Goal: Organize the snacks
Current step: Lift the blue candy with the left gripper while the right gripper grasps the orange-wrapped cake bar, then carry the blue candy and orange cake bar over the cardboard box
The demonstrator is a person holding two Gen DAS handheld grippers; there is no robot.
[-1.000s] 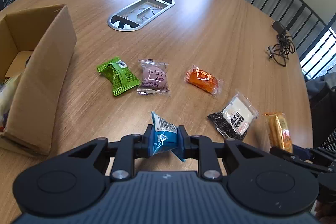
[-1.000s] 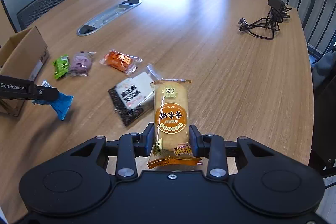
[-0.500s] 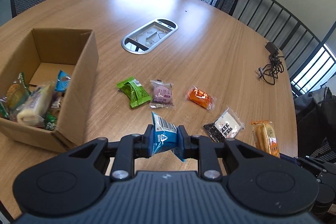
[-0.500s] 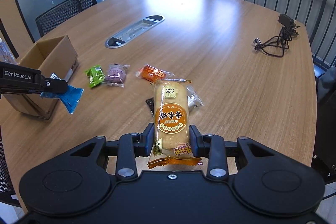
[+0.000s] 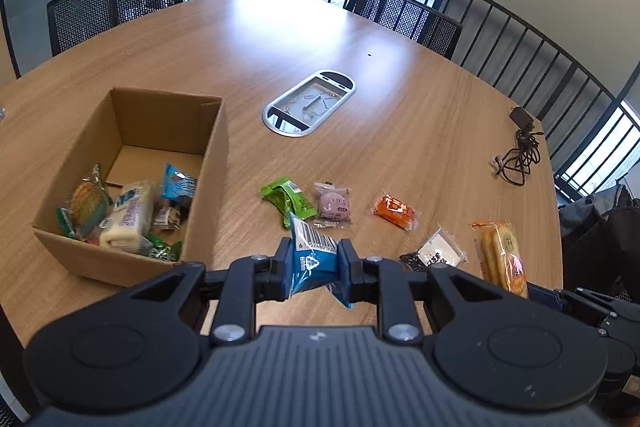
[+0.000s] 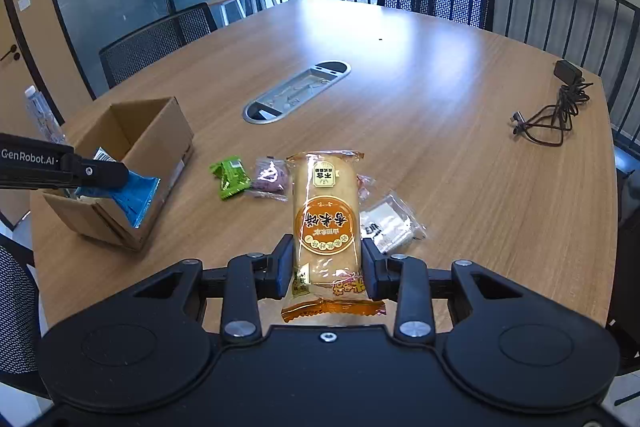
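Over by the cardboard box (image 5: 212,155), already holding several snacks, left gripper (image 5: 313,264) is clamped on a blue packet (image 5: 310,259) and right gripper (image 6: 325,269) on an orange rice-cracker pack (image 6: 326,223), both lifted but not dropped in yet. Green, purple, orange & b/w packets still sit on the table (image 5: 400,131). Only the left cam shows what's inside the box, while the right cam's held pack hides the small orange one.

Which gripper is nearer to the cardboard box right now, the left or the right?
Left. The left gripper, shut on a blue packet, hangs at the cardboard box. The right gripper, holding a rice cracker pack, is off beyond the loose snacks.
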